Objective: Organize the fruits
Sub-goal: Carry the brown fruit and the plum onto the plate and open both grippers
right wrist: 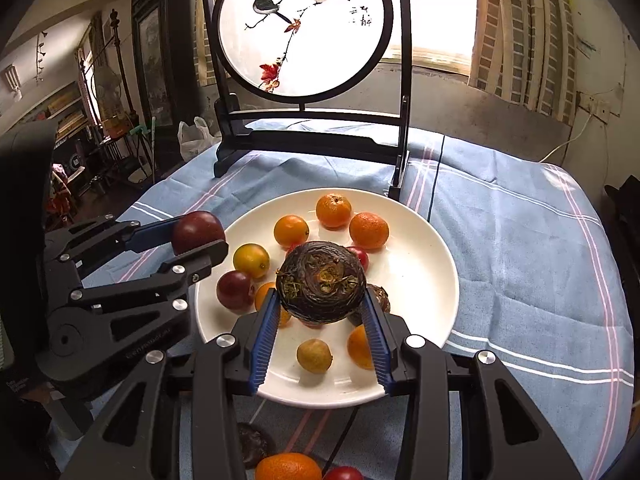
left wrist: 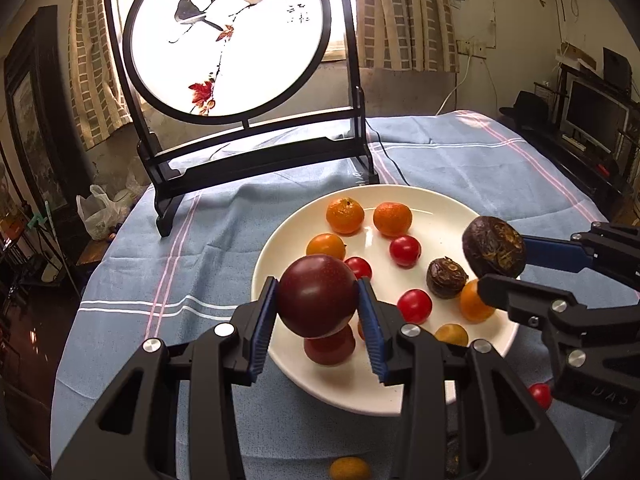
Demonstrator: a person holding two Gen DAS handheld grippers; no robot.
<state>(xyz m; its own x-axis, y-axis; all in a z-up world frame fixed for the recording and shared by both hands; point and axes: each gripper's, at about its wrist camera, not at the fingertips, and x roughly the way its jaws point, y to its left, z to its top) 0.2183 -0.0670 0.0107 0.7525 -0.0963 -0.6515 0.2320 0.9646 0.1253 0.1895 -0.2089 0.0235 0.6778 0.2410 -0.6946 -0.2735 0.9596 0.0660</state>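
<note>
A white plate (left wrist: 432, 208) on the blue cloth holds several fruits: oranges (left wrist: 345, 215), red cherry tomatoes (left wrist: 405, 250), a dark water chestnut (left wrist: 446, 278) and a dark red plum (left wrist: 329, 346). My left gripper (left wrist: 318, 300) is shut on a dark red plum (left wrist: 316, 296), held above the plate's left rim; it also shows in the right wrist view (right wrist: 198, 232). My right gripper (right wrist: 322, 300) is shut on a dark water chestnut (right wrist: 322, 282) above the plate (right wrist: 420, 256); it also shows in the left wrist view (left wrist: 494, 248).
A black-framed round bird screen (left wrist: 228, 40) stands at the back of the table. Loose fruit lies on the cloth near the front edge: an orange (right wrist: 288, 467), a tomato (left wrist: 540, 395), a dark piece (right wrist: 254, 442) and a yellow fruit (left wrist: 349, 468).
</note>
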